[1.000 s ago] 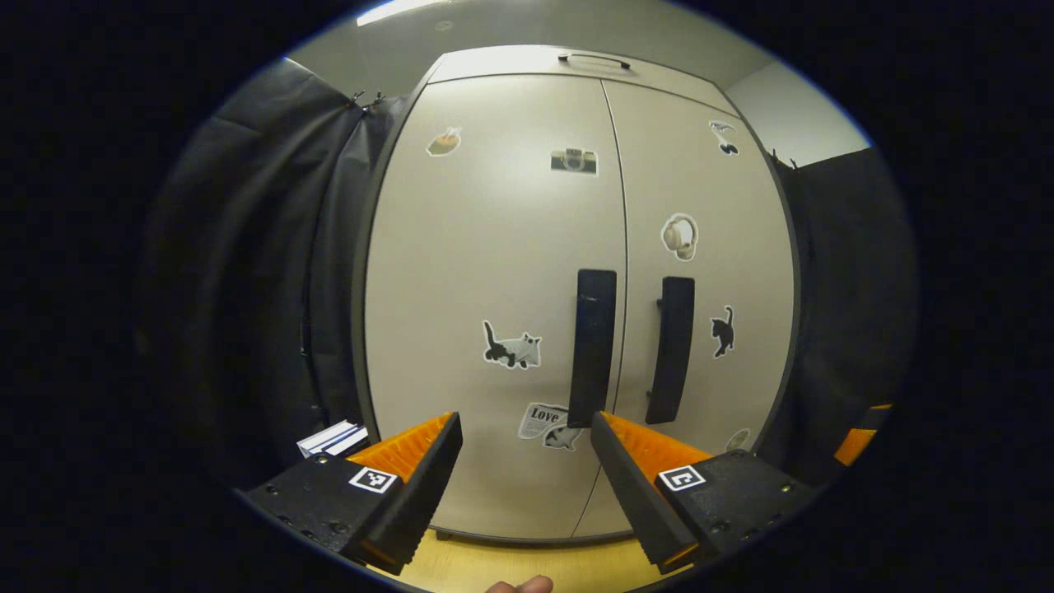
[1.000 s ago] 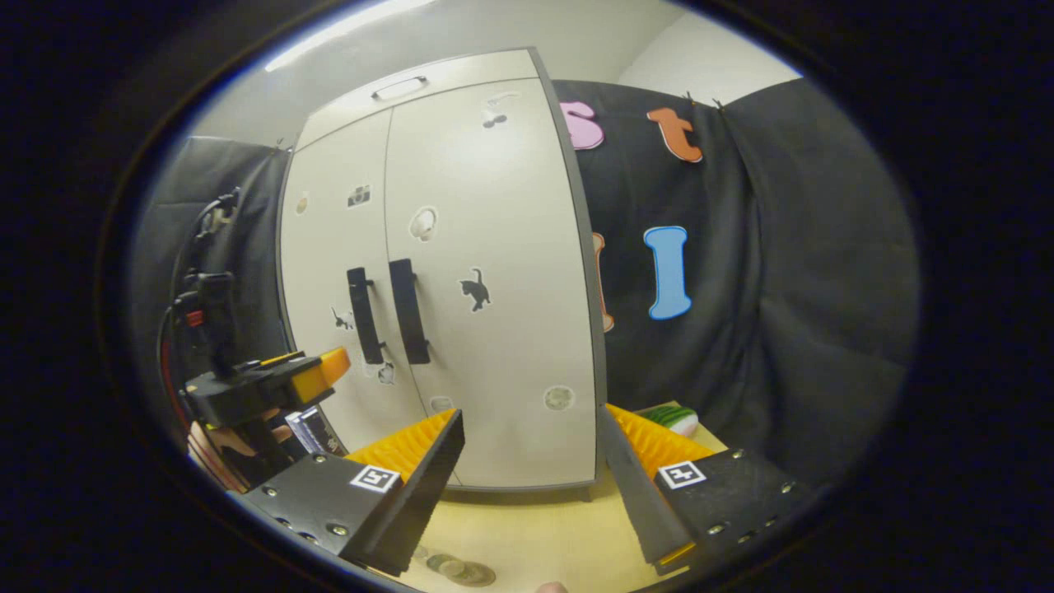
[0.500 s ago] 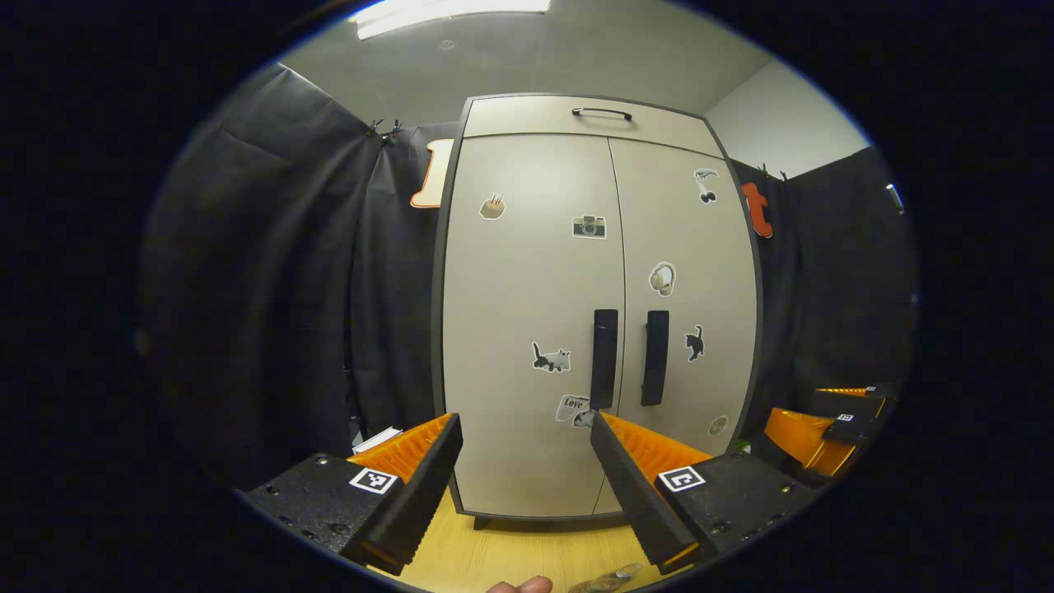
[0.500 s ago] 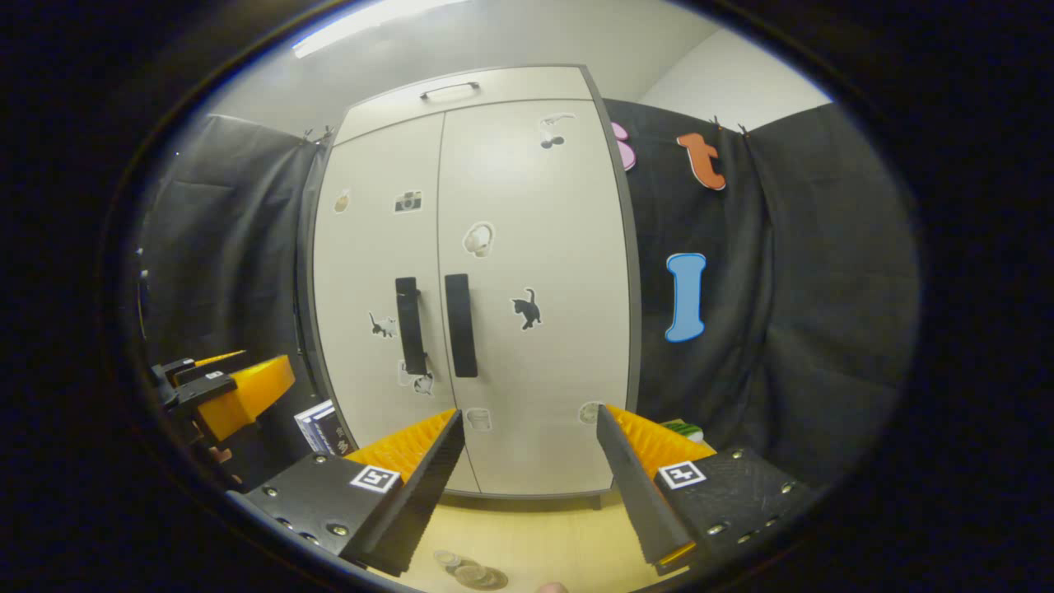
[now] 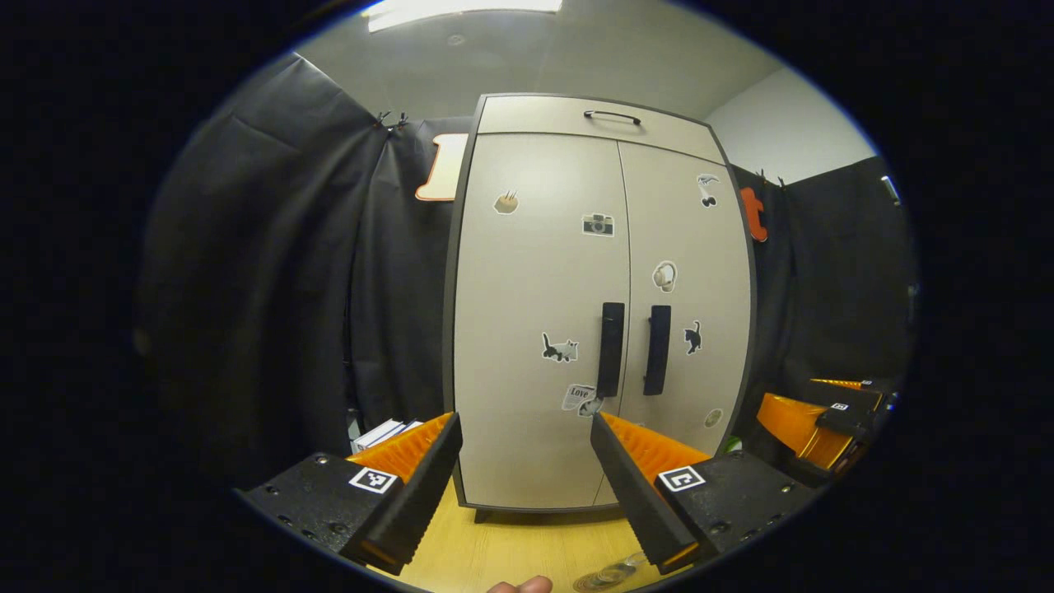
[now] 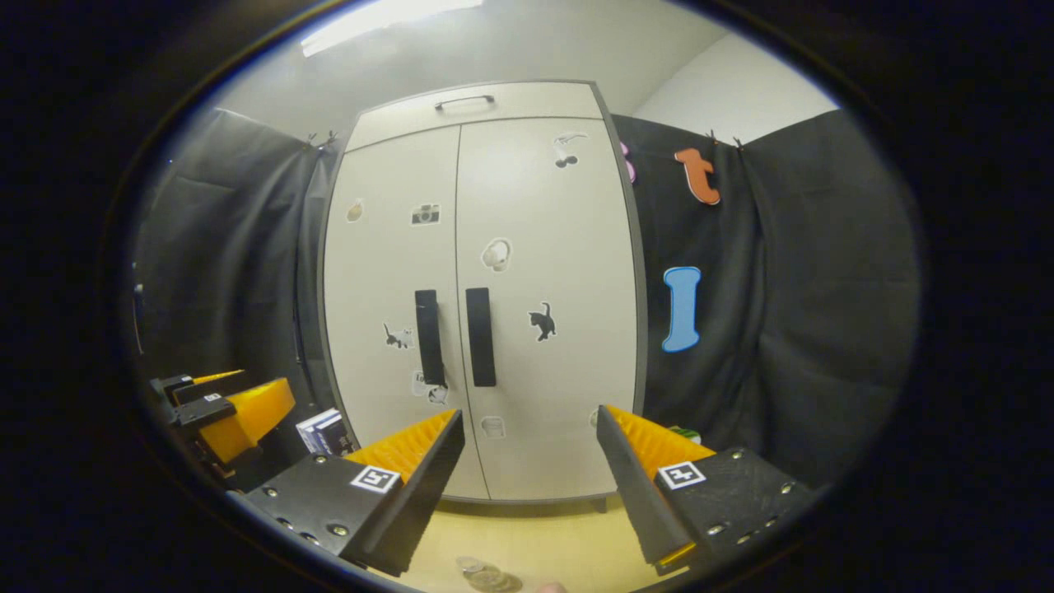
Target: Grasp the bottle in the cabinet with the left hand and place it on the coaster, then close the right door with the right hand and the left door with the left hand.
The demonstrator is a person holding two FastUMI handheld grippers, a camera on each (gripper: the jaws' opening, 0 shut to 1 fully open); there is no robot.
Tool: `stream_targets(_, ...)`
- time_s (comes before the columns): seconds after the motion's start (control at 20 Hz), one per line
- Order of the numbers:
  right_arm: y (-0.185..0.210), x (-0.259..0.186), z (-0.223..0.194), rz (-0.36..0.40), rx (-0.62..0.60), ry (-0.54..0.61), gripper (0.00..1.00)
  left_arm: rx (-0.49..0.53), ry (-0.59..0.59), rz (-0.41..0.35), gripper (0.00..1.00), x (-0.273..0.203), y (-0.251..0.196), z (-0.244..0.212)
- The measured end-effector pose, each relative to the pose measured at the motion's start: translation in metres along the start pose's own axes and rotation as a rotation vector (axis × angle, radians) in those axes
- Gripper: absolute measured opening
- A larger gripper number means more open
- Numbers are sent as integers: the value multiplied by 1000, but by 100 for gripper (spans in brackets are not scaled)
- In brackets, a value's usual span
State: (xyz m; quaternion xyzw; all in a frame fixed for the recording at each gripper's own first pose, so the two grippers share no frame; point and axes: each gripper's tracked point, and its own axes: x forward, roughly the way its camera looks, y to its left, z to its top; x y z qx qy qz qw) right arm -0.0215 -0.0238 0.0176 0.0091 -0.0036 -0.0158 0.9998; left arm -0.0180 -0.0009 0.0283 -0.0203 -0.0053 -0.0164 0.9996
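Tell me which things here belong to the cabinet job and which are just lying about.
Job:
- cabinet, both doors shut
- left door handle
- right door handle
- left tongs, open
- right tongs, open
- glassy round thing on the table, perhaps bottle or coaster

Lying about:
- books
- door stickers
- green thing beside the cabinet

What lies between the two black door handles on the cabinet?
Only the thin vertical seam where the shut left door and right door meet; the left handle and right handle flank it, clearest in the left gripper view.
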Motion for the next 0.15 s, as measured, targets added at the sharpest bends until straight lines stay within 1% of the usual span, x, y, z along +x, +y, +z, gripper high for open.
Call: stream_targets(0.15,2,-3,1,-7,-7,-2,98,2,-3,-8,99,0,-2,1)
